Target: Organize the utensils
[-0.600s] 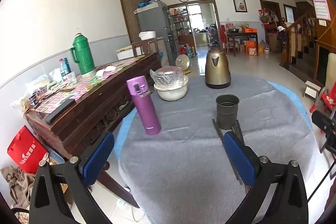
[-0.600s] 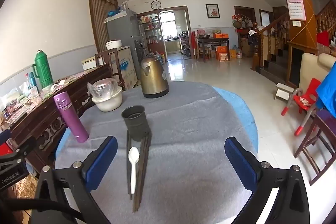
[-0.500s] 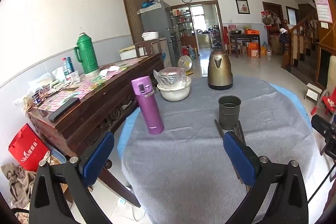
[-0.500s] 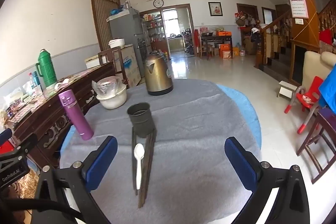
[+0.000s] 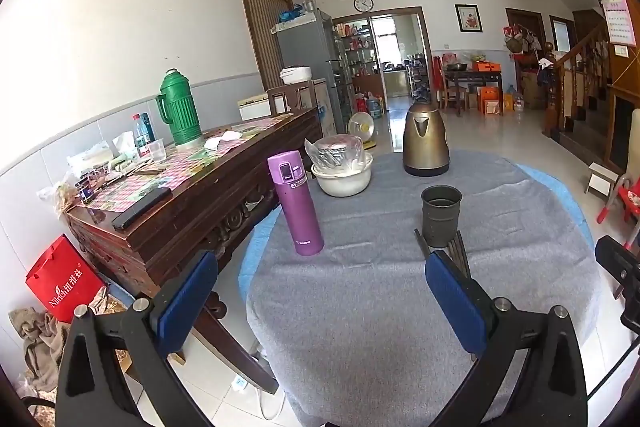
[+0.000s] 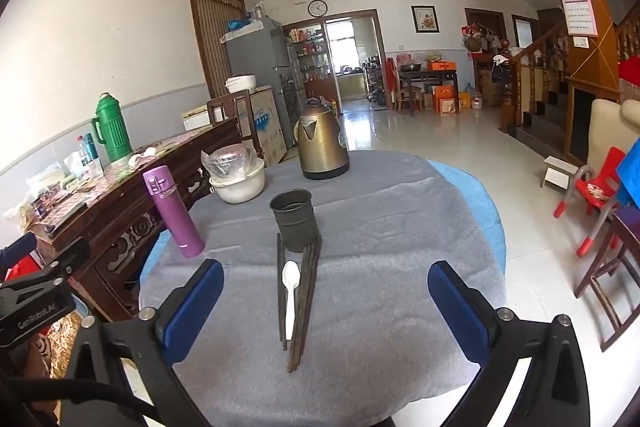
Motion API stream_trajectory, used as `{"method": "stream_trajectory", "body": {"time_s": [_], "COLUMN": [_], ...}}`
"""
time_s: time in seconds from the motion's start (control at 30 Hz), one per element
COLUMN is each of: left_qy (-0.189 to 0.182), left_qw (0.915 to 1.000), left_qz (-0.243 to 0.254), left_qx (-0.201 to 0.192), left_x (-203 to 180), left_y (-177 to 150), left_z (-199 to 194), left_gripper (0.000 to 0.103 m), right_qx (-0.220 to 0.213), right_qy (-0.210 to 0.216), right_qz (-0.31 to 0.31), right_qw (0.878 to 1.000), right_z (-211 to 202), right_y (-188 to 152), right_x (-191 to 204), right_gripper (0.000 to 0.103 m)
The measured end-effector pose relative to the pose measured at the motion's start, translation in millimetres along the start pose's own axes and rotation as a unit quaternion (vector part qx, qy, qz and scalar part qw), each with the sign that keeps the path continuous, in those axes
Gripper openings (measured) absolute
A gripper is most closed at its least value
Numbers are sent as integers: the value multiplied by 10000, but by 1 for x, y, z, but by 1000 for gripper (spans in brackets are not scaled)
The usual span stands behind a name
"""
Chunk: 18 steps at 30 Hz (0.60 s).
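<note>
A dark metal utensil cup (image 6: 295, 225) (image 5: 441, 215) stands upright on the grey-clothed round table (image 6: 380, 211). Just in front of it lie several dark brown chopsticks (image 6: 306, 297) and a white plastic spoon (image 6: 289, 289), bowl toward the cup. My right gripper (image 6: 325, 295) hovers open above the near end of them, touching nothing. In the left wrist view my left gripper (image 5: 320, 287) is open over the table's near left part, and its right finger hides most of the chopsticks (image 5: 456, 253).
A purple thermos bottle (image 6: 173, 211) (image 5: 295, 202) stands left of the cup. Behind are a white bowl with a bagged lid (image 6: 237, 173) and a brass kettle (image 6: 322, 143). A cluttered wooden sideboard (image 5: 192, 183) runs along the left; chairs (image 6: 596, 195) stand at the right.
Both cameras have tilted down a little and drifted slightly, so the table items sit a little differently in the views. Nothing on the table has moved and both grippers stay open.
</note>
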<state>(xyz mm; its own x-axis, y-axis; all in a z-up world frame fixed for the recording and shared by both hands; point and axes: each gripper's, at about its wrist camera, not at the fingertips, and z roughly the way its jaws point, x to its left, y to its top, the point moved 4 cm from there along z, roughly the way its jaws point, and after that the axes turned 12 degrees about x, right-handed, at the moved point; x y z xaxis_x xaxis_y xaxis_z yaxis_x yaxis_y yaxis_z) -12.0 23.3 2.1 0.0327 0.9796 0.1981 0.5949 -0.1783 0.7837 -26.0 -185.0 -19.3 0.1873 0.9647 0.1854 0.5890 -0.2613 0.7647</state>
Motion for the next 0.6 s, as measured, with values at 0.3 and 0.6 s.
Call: {"method": "stream_trajectory", "body": {"time_s": [0.3, 0.6], "left_qy": [19, 22], "left_qw": [10000, 9999], "left_qz": [-14, -107], "left_qx": [21, 43], "left_x": [6, 21], "left_y": [-3, -8], "left_z": [-2, 4], "left_gripper": [103, 103], "right_qx": [22, -142], "right_qy": [106, 179], "right_qz": [45, -8], "right_qw": [9999, 9997], "right_z": [0, -2], "right_y": [4, 12], "right_x": [5, 22], "right_gripper": [103, 103]}}
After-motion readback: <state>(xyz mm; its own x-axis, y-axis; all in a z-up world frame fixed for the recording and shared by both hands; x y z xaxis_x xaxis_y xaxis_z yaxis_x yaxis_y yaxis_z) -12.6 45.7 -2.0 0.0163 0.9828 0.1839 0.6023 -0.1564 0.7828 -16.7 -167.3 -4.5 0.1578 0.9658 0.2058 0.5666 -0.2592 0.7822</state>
